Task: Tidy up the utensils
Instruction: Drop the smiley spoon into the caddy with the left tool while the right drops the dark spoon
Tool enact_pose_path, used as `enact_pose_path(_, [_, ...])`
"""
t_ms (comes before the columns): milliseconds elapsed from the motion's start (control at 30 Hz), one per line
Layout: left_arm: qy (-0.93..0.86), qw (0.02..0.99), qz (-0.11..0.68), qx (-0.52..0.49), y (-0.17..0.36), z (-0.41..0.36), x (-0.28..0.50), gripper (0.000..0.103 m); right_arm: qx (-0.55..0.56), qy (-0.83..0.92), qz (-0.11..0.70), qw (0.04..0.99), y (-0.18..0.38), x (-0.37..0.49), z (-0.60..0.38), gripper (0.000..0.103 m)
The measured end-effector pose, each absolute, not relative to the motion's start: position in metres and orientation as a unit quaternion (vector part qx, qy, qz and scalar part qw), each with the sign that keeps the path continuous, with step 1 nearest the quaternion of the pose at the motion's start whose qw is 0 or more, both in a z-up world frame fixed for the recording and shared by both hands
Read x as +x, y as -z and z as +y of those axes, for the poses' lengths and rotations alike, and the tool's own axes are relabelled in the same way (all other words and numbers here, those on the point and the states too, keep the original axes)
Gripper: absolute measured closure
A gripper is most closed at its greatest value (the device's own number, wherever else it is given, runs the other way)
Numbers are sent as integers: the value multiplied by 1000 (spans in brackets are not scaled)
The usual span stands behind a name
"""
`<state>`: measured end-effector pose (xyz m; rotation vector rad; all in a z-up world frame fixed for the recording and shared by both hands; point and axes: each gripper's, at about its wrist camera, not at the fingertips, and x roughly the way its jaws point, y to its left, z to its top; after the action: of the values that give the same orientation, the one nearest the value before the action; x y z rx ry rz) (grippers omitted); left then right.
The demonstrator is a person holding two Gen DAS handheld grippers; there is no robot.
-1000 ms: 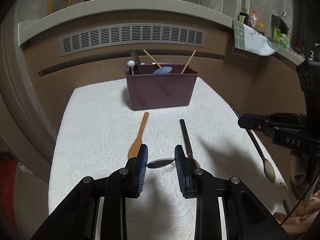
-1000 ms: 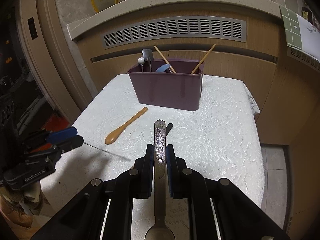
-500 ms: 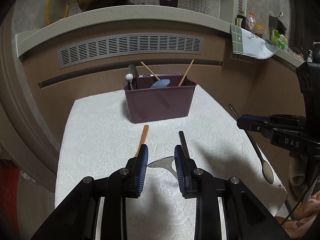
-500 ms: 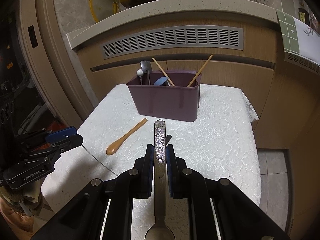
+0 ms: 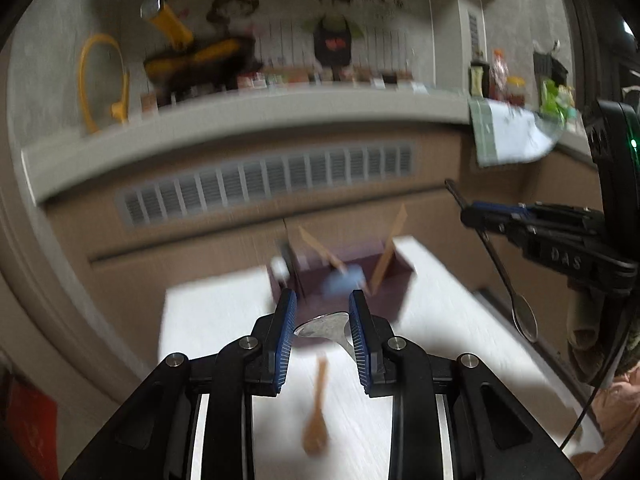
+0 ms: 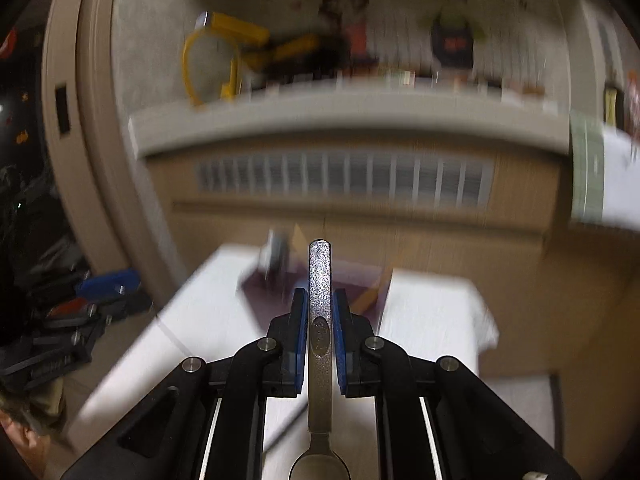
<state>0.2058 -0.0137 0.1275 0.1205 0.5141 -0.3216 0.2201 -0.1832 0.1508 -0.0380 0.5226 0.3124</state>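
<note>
My left gripper is shut on the bowl of a metal spoon, lifted above the white table. The purple utensil bin with several utensils stands just ahead, blurred. A wooden spoon lies on the cloth below the left gripper. My right gripper is shut on a metal spoon's handle, bowl end toward the camera. The right gripper also shows in the left wrist view, its spoon hanging down. The bin shows ahead in the right wrist view.
A counter ledge with a vent panel rises behind the table. A pan and bottles stand on the ledge. A cloth hangs at the right. The left gripper shows at the left of the right wrist view.
Both grippers have risen and tilted upward with their spoons. The left gripper lifted its metal spoon off the cloth. The view is motion-blurred.
</note>
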Motion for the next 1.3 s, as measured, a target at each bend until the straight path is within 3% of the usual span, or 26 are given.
enact_pose_path(233, [163, 958, 236, 29, -148, -6, 290, 75, 0, -156, 165, 974, -183, 295, -173, 91])
enact_pose_path(700, [210, 925, 316, -9, -71, -24, 384, 73, 17, -122, 188, 974, -99, 379, -172, 91])
enact_pose_path(767, [215, 920, 327, -19, -66, -24, 387, 66, 15, -120, 206, 971, -91, 381, -174, 85])
enact_pose_path(833, [215, 919, 329, -26, -64, -21, 384, 60, 19, -113, 221, 968, -86, 378, -182, 65])
enact_pose_path(900, [210, 921, 327, -28, -64, -17, 378, 60, 25, -104, 229, 968, -86, 369, -190, 58])
enact_pose_path(1000, [194, 924, 327, -33, -63, -5, 364, 54, 9, -90, 248, 964, -86, 352, -197, 57])
enact_pose_path(1067, [181, 925, 332, -35, -58, 3, 350, 51, -4, -87, 268, 959, -84, 338, -199, 49])
enact_pose_path(1133, [172, 922, 344, -38, -50, 9, 336, 48, -18, -81, 285, 955, -80, 322, -199, 33])
enact_pose_path(1300, [166, 901, 398, -45, -13, 18, 302, 42, -64, -89, 333, 937, -61, 277, -190, 23])
